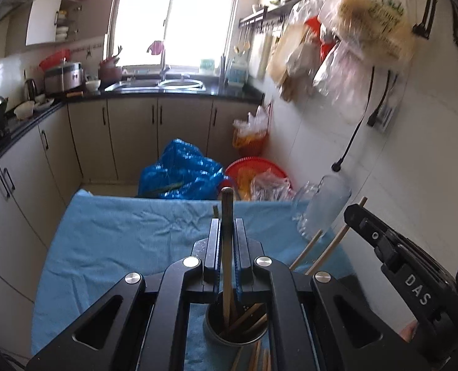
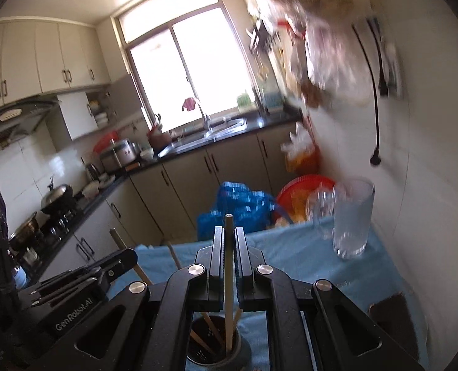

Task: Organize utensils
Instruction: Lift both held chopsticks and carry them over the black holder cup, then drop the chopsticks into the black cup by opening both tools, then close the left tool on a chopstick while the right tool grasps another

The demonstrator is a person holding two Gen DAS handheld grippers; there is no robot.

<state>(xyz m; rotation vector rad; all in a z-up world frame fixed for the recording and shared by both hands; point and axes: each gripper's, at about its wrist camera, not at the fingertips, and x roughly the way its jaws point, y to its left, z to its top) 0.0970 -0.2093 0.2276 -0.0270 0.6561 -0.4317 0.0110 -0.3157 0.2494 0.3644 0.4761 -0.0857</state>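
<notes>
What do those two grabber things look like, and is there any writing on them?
Both are black. The left gripper and right gripper have flat straight fingers with ridged blue pads, angular arms with cut-out holes, and round silver bolts. White letters say "DAS" on the right one and "GenRobot.AI" on the left one.

Wrist cams, both angled down along their fingers.
Each sits close over the blue cloth (image 1: 111, 241), facing the window (image 2: 198, 71); both catch the glass pitcher (image 2: 352, 219).

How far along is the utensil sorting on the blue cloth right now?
Done: several chopsticks already stand in the holder cup.
In hand: the left hand-held gripper and the right hand-held gripper each clamp one chopstick.
Left: placing both; the glass pitcher looks empty.
</notes>
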